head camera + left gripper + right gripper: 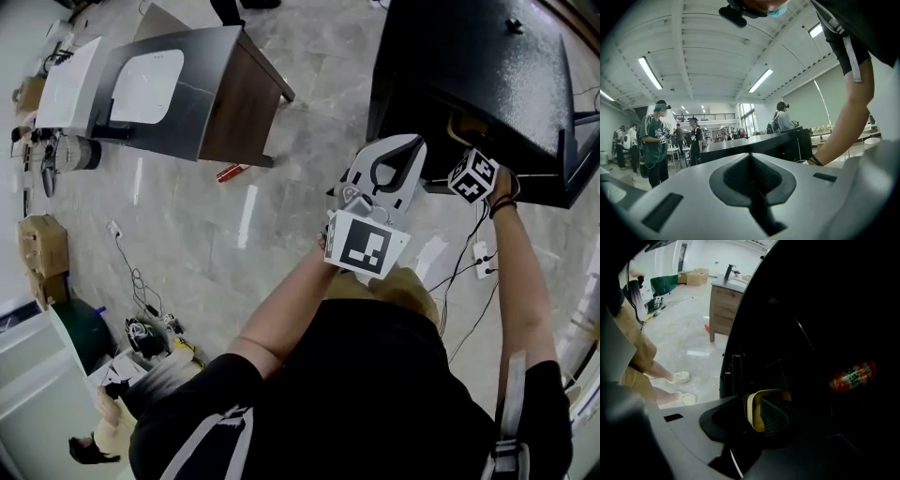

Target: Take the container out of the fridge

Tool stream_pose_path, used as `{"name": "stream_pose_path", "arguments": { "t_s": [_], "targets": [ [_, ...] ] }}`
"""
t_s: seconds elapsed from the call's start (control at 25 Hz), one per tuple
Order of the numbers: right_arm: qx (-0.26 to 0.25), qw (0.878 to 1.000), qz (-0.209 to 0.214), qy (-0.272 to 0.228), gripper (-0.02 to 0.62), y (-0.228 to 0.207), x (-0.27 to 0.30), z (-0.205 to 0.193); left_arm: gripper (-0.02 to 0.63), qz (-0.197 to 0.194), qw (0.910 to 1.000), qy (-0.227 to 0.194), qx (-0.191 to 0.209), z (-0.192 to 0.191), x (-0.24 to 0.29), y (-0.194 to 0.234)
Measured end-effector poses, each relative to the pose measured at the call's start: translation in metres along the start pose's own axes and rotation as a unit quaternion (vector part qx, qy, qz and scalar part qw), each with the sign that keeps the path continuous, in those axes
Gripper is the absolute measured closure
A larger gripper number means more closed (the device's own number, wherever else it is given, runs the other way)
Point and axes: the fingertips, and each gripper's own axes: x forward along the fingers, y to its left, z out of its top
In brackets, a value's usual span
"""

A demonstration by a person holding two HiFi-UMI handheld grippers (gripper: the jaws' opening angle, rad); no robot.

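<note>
Right claw apparently grips a pale-yellow-rimmed container inside dark fridge.

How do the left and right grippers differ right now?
Left gripper is held up before the person's body, jaws together, empty. Right gripper is at the black fridge, jaws on a yellow piece. Both are hand-held, and each carries a marker cube.

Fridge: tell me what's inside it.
An orange-labelled container shows in the dark interior. A yellow thing sits between the fingers of the right gripper. The rest is too dark to tell.
</note>
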Motion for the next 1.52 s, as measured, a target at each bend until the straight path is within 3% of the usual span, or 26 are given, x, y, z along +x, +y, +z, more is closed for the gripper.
{"name": "stream_pose_path", "arguments": {
  "t_s": [0.4, 0.68, 0.76, 0.88, 1.52],
  "targets": [
    [0.001, 0.998, 0.043, 0.040, 0.466, -0.001, 0.053, -0.014, 0.581, 0.019, 0.9995, 0.024, -0.006, -0.025, 0.000, 0.015],
    [-0.007, 0.992, 0.101, 0.072, 0.466, 0.006, 0.085, -0.023, 0.581, 0.029, 0.9988, 0.040, -0.009, -0.037, -0.003, 0.026],
    [-0.019, 0.988, 0.121, 0.093, 0.554, 0.009, 0.086, -0.030, 0.581, 0.031, 0.9986, 0.042, -0.007, -0.039, -0.004, 0.030],
    [-0.018, 0.983, 0.144, 0.111, 0.557, 0.014, 0.079, -0.036, 0.581, 0.034, 0.9983, 0.047, -0.008, -0.044, -0.008, 0.034],
    [-0.019, 0.985, 0.129, 0.109, 0.557, 0.013, 0.070, -0.033, 0.581, 0.015, 0.9993, 0.034, -0.003, -0.035, -0.011, 0.024]
  ]
}}
